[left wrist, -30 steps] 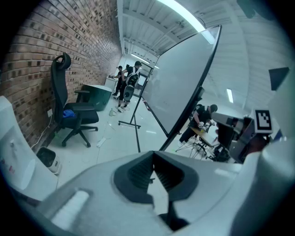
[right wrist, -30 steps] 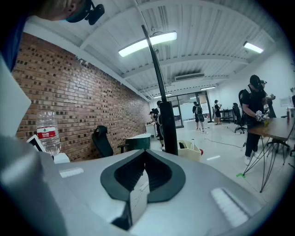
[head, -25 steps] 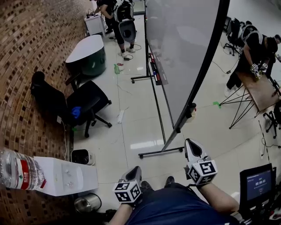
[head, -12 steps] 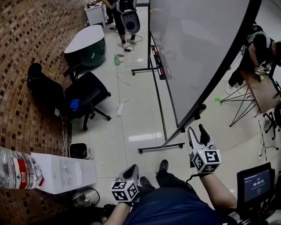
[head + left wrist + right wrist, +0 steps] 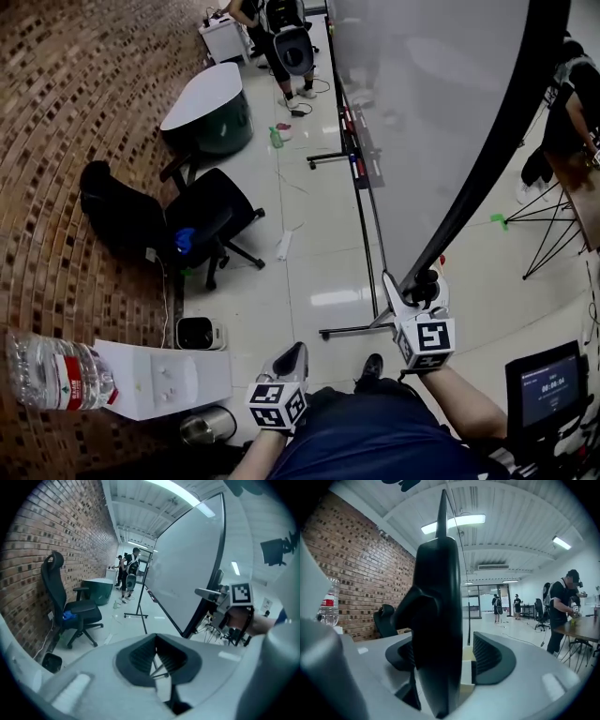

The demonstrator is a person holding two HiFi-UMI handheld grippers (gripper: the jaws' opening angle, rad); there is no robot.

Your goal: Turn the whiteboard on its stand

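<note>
Whiteboard [image 5: 422, 112] edge between opening jaws of raised right gripper [image 5: 412, 279].

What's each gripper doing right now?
Left gripper: closed, empty.
Right gripper: jaws opening, whiteboard frame between them, not clamped.

1. The tilted whiteboard [image 5: 431, 112] fills the upper right of the frame, on its stand [image 5: 361, 330].
2. Lower right, the right tool [image 5: 412, 292] has its jaws opening about the board's dark lower corner.
3. The left tool [image 5: 292, 356] hangs at lower centre, clear of the board.
4. A black office chair [image 5: 211, 211] stands left, beside the brick wall [image 5: 75, 112].
</note>
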